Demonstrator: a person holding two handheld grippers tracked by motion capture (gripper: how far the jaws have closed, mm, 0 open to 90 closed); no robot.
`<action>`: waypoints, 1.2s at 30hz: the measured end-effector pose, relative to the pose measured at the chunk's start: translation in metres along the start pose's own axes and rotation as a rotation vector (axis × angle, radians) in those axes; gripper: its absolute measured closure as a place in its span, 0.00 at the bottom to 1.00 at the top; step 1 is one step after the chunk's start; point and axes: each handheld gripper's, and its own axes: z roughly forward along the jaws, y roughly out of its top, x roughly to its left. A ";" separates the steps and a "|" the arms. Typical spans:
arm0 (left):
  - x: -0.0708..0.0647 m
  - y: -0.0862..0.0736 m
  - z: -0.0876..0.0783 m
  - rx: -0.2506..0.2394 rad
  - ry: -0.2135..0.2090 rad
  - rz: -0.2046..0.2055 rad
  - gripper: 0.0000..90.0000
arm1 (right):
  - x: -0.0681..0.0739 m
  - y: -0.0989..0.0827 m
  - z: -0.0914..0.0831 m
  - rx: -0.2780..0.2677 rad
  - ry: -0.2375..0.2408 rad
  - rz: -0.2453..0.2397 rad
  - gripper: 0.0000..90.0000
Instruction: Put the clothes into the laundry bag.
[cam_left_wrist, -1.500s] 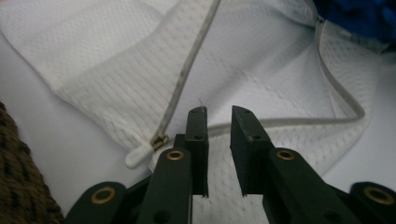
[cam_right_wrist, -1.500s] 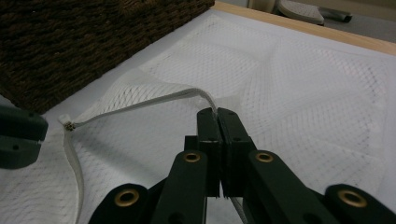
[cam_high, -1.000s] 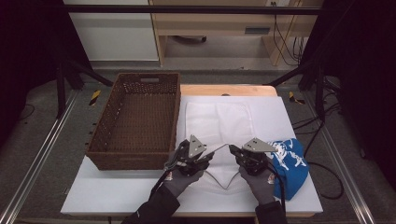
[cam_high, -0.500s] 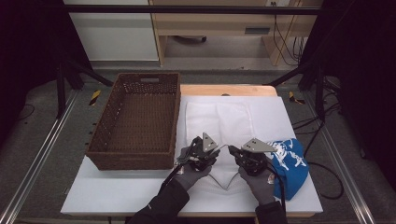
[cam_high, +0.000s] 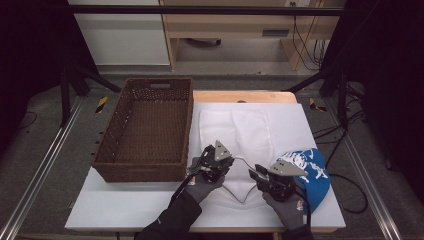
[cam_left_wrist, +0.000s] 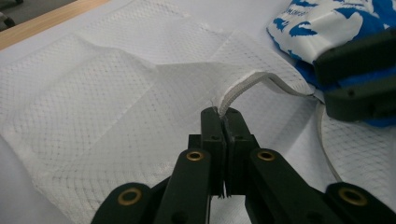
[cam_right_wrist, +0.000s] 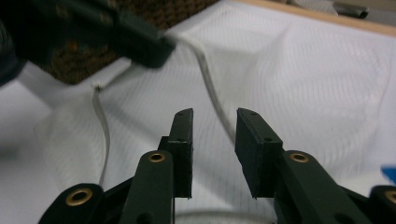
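A white mesh bag (cam_high: 250, 127) lies flat on the white table top, and a white trim band (cam_left_wrist: 261, 80) runs along its near edge. My left gripper (cam_high: 231, 162) has just closed and is shut on that trim (cam_left_wrist: 223, 114), lifting the edge a little. My right gripper (cam_high: 254, 174) sits a short way to its right, and its jaws have just been opening. In the right gripper view those jaws (cam_right_wrist: 212, 116) stand apart over the mesh with nothing pinched, and the trim (cam_right_wrist: 215, 88) runs just beyond their tips.
A brown wicker basket (cam_high: 145, 130) stands left of the bag, close to my left hand. A blue and white cloth (cam_high: 312, 167) lies at the right, beside my right hand. The white board (cam_high: 125, 210) has free room along its near left.
My left gripper shifted a little right toward the bag's edge. My right gripper drew back slightly toward the near edge, and the trim between the two now hangs slack.
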 end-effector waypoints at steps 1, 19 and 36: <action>0.000 0.000 0.000 -0.005 -0.007 -0.007 0.98 | 0.000 -0.005 -0.001 0.014 0.004 0.007 0.77; -0.002 0.002 -0.008 -0.038 -0.029 -0.039 0.98 | -0.034 -0.009 -0.040 0.010 -0.213 0.066 0.44; -0.003 0.000 -0.009 -0.038 -0.034 -0.046 0.99 | -0.060 -0.045 -0.004 0.209 -0.401 0.068 0.88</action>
